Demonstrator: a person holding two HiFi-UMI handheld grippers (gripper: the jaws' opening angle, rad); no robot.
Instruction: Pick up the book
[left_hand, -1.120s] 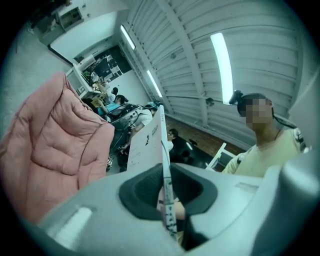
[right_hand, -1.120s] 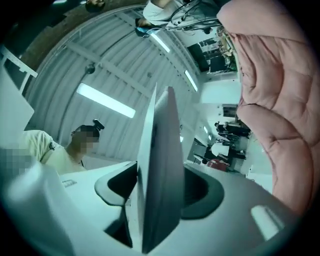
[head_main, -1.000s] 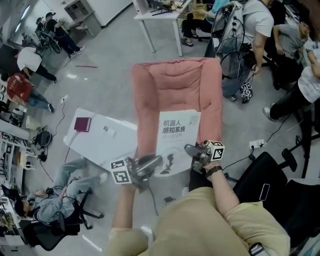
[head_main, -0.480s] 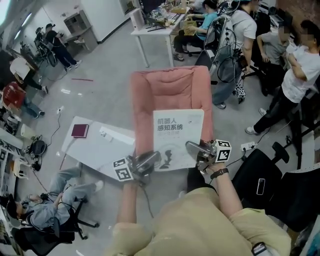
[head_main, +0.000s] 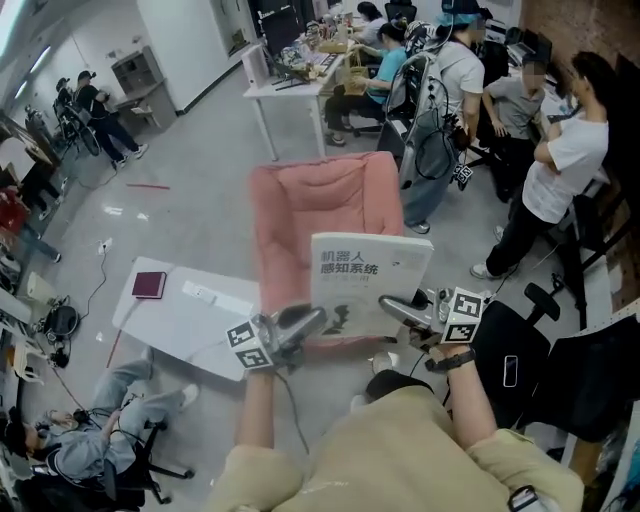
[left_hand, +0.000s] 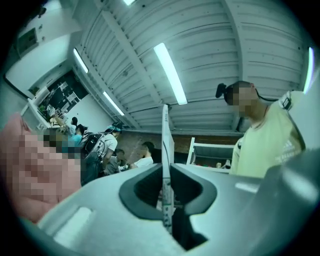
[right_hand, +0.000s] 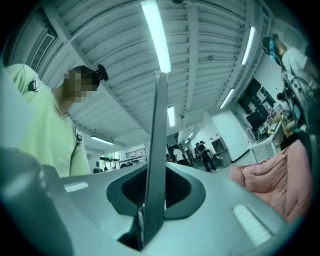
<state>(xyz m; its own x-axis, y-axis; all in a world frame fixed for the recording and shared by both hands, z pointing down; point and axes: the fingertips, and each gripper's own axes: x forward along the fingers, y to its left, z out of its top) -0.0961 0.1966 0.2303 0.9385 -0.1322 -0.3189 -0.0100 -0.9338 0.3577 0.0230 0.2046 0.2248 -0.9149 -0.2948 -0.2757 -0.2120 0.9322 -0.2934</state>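
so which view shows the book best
The head view. It shows the book face on, with most of its front cover and print, held at its lower corners by the left gripper and the right gripper. Each gripper view shows only its thin edge, upright between that gripper's closed jaws.

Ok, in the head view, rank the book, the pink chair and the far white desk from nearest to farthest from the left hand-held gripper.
1. Book: clamped in the left hand-held gripper.
2. Pink chair: just beyond the book.
3. White desk: far back, beside seated people.
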